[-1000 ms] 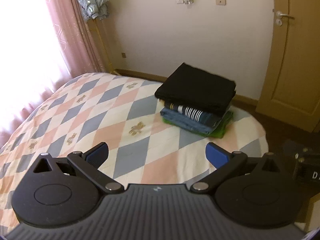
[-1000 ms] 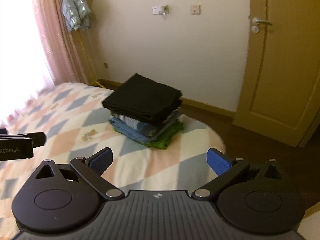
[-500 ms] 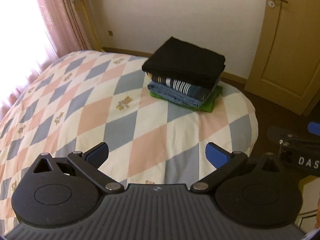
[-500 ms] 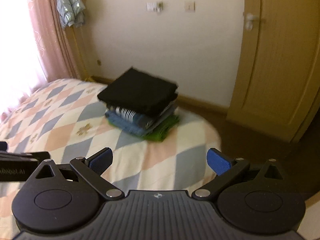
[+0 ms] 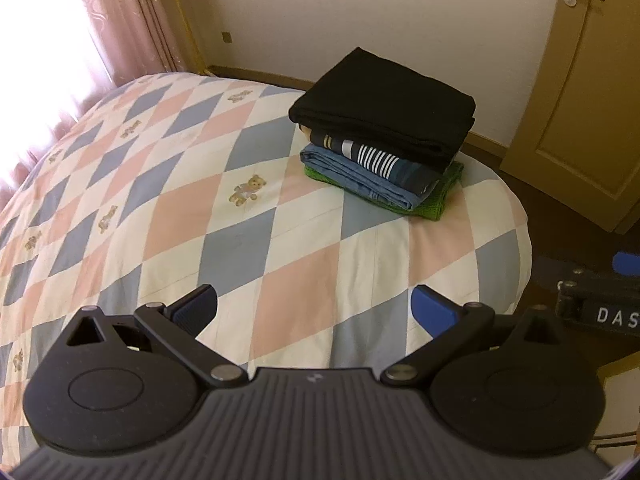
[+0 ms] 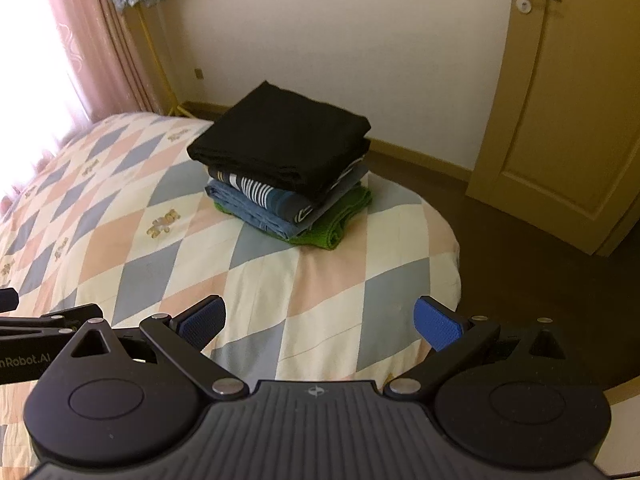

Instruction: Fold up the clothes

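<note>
**One stack of four folded garments on the bed**

The stack sits near the bed's far corner: black on top, striped, blue, green beneath. Left claw and right claw hover released, empty. Door and curtain stand beyond.

Left claw and right claw both gape wide, empty, held level side by side.

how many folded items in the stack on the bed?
4 visible, one pile: black garment on top, striped navy piece under it, blue denim next, green knit at bottom. Thinner layers may be hidden.
</note>
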A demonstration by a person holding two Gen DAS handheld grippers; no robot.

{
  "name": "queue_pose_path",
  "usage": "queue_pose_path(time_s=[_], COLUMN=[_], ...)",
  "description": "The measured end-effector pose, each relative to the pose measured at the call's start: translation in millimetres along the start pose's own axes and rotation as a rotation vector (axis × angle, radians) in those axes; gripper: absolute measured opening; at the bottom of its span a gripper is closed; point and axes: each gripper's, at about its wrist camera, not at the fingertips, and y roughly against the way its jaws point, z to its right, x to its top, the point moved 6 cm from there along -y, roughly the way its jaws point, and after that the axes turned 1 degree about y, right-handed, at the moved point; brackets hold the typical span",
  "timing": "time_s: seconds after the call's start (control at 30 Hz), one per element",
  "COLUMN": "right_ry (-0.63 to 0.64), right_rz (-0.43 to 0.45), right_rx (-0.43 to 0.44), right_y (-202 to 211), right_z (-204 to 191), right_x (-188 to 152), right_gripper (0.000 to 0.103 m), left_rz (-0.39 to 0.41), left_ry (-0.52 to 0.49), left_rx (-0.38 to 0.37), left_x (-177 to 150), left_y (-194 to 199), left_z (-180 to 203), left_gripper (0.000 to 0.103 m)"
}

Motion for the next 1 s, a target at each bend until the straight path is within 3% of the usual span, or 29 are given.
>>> queue_pose_path(time_s=[0.47,1.0], right_ry=[0.010,0.034], right_rz=[-0.116,-0.201], right_rx=[0.006,0.018], right_y=[-68,-123], right_z=[10,11], right_x=[39,73], right_gripper=[0.103,0.103], left_rz=[-0.089,-0.135], left_ry=[-0.012,0.030], left_rx=[-0.008,0.014], left_x=[46,81], left_y=[-70,-122], left_z=[18,16], left_gripper=[0.102,0.102])
